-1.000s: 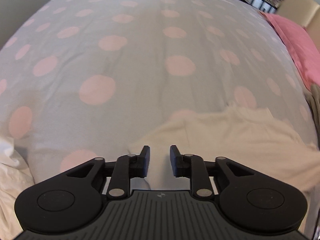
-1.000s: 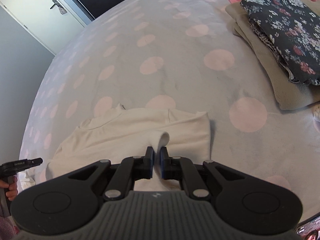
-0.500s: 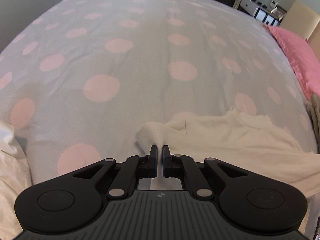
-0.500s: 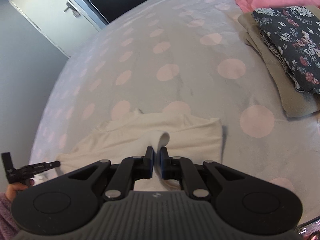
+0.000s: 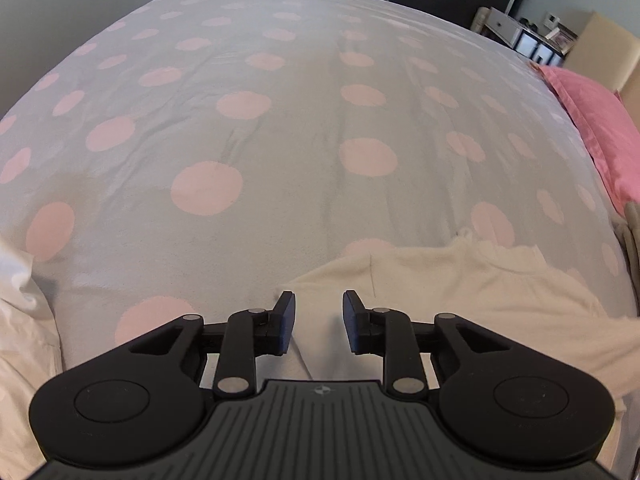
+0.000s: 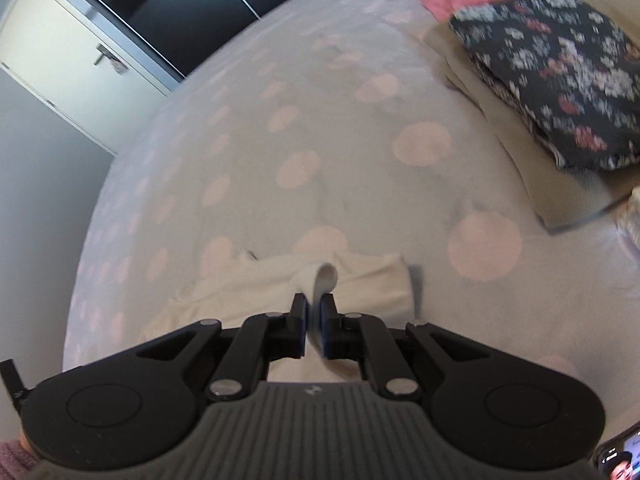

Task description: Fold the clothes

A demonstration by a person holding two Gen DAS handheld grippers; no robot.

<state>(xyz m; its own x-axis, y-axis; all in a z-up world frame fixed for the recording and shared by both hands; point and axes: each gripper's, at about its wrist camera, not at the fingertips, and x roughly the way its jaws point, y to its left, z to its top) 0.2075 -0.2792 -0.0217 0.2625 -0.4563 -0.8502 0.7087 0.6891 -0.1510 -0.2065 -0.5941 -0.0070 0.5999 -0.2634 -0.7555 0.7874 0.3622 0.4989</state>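
A cream top (image 5: 460, 292) lies flat on the grey bedspread with pink dots (image 5: 280, 128). My left gripper (image 5: 319, 312) stands open over the top's near left corner, with cloth showing under the gap and nothing pinched. In the right wrist view the cream top (image 6: 376, 280) is partly folded, and my right gripper (image 6: 314, 312) is shut on a raised loop of its fabric. The view there is blurred by motion.
A folded stack of a dark floral garment (image 6: 560, 72) on a beige one (image 6: 520, 160) sits at the right. A pink pillow (image 5: 592, 120) lies at the bed's far right. White crumpled cloth (image 5: 20, 320) lies at the left edge. A white door (image 6: 72, 56) stands beyond the bed.
My left gripper, open a second ago, shut on the top's corner and has now opened, dropping the corner flat. My right gripper stays shut on the cloth and has swung, blurring the view.
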